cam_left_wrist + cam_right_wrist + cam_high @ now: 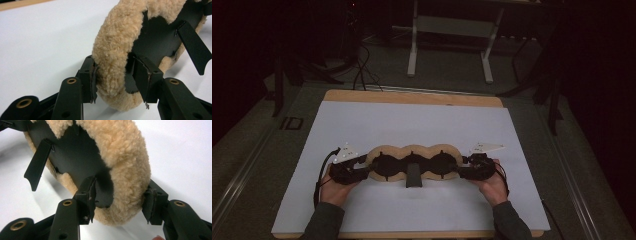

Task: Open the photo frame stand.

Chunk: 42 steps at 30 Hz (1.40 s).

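The left claw has its 2 jaws clamped on the left end of the fleece-edged pad, 1 jaw pressed against the woolly tan outer rim and the other against the black inner face, as the left gripper view shows up close. The right claw grips the opposite end of the same pad in the same way, 1 jaw on the fleece rim and 1 on the dark inner side; both claws stand about half open, filled by the thick edge. The pad is a long piece of 3 joined lobes, tan fleece around black centres, lying stretched between the 2 claws. A black strap hangs from the pad's middle lobe toward the person. Each claw is held in 1 hand, the left hand and the right hand, just outside the pad's ends. Beneath the pad lies a white sheet covering the wooden worktop.
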### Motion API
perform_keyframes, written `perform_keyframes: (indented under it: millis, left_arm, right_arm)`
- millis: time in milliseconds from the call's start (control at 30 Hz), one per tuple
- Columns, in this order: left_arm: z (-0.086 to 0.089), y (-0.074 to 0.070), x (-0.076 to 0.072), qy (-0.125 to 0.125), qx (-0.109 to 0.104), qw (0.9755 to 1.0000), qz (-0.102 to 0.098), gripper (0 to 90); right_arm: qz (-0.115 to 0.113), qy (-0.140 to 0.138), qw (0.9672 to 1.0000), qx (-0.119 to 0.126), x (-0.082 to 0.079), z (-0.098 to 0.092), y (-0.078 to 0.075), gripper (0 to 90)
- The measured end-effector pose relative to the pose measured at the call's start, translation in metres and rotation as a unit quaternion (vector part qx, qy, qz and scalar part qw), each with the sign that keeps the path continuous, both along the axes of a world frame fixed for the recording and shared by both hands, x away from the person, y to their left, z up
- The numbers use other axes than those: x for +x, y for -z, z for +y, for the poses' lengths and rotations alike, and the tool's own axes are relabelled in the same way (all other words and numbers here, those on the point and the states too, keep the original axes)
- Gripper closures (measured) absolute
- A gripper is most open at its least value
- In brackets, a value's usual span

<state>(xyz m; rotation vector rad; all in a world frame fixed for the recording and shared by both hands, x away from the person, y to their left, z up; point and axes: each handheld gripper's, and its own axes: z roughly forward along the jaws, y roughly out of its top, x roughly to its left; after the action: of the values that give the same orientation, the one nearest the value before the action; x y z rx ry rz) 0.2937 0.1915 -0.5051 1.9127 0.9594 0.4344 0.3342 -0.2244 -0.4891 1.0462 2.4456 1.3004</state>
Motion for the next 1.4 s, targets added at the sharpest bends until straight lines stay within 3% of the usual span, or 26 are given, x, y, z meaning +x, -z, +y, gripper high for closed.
perform_keyframes:
  millis: [167, 333, 600, 800, 967, 1167, 1400]
  left_arm:
    - [-0.004, -0.001, 0.005, -0.008, 0.009, 0.9998, -0.015, 55.6]
    - [-0.004, 0.002, 0.011, -0.015, 0.008, 0.9997, -0.019, 55.6]
    - [-0.008, 0.000, 0.018, -0.030, 0.024, 0.9980, -0.051, 55.2]
    - [-0.009, -0.002, 0.025, -0.042, 0.032, 0.9970, -0.056, 54.7]
    - [-0.014, -0.002, 0.029, -0.048, 0.040, 0.9960, -0.064, 54.5]
    - [-0.020, 0.001, 0.029, -0.053, 0.042, 0.9955, -0.066, 53.7]
    - [-0.017, 0.001, 0.025, -0.045, 0.028, 0.9968, -0.060, 51.7]
  right_arm:
    - [-0.021, 0.011, 0.9997, -0.009, 0.006, 0.002, 0.000, 47.2]
    - [-0.025, 0.015, 0.9995, -0.009, 0.012, 0.004, 0.004, 47.1]
    - [-0.046, 0.024, 0.9986, -0.013, 0.016, 0.006, 0.003, 47.1]
    - [-0.051, 0.031, 0.9981, -0.015, 0.021, 0.009, 0.007, 47.1]
    - [-0.067, 0.036, 0.9969, -0.020, 0.023, 0.009, 0.009, 46.9]
    - [-0.048, 0.037, 0.9980, -0.018, 0.026, 0.004, 0.018, 46.7]
    - [-0.045, 0.031, 0.9983, -0.023, 0.023, 0.003, 0.017, 46.0]
